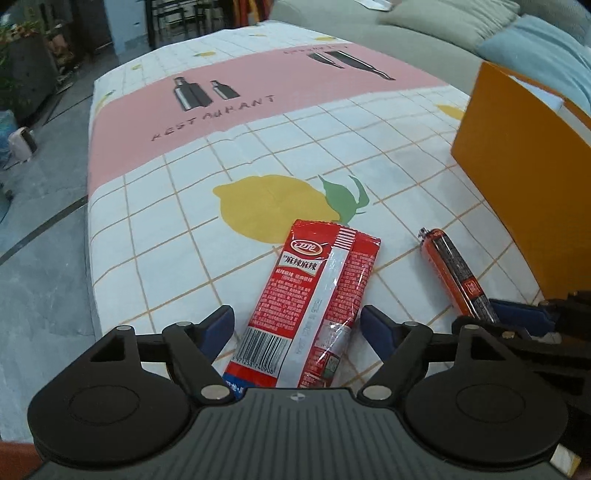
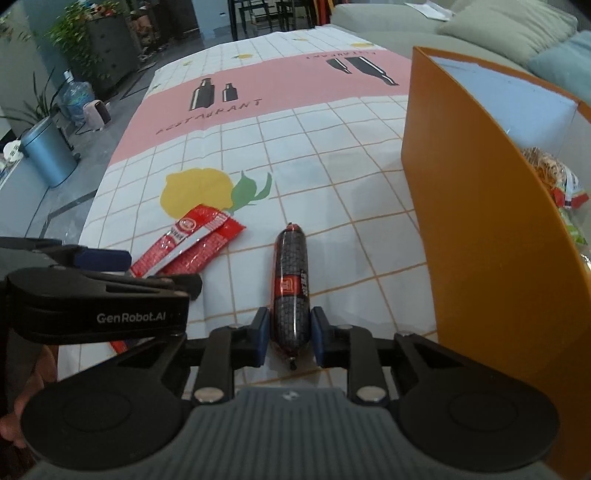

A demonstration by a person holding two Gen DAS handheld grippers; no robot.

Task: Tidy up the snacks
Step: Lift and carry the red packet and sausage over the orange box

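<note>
A red snack packet (image 1: 312, 306) lies flat on the tablecloth, its near end between the fingers of my open left gripper (image 1: 297, 326); the pads stand apart from its edges. The packet also shows in the right wrist view (image 2: 192, 243), partly behind the left gripper. A dark red sausage stick (image 2: 290, 284) lies on the cloth, its near end between the blue pads of my right gripper (image 2: 289, 338). The pads stand close beside it with small gaps, so the gripper is open. The sausage also shows in the left wrist view (image 1: 452, 271).
An orange box (image 2: 480, 229) stands at the right with bagged snacks (image 2: 554, 184) inside; it shows in the left wrist view too (image 1: 524, 177). The checked tablecloth (image 1: 258, 147) with a lemon print covers the table. A sofa with cushions (image 2: 498, 26) lies beyond. The table's left edge drops to the floor.
</note>
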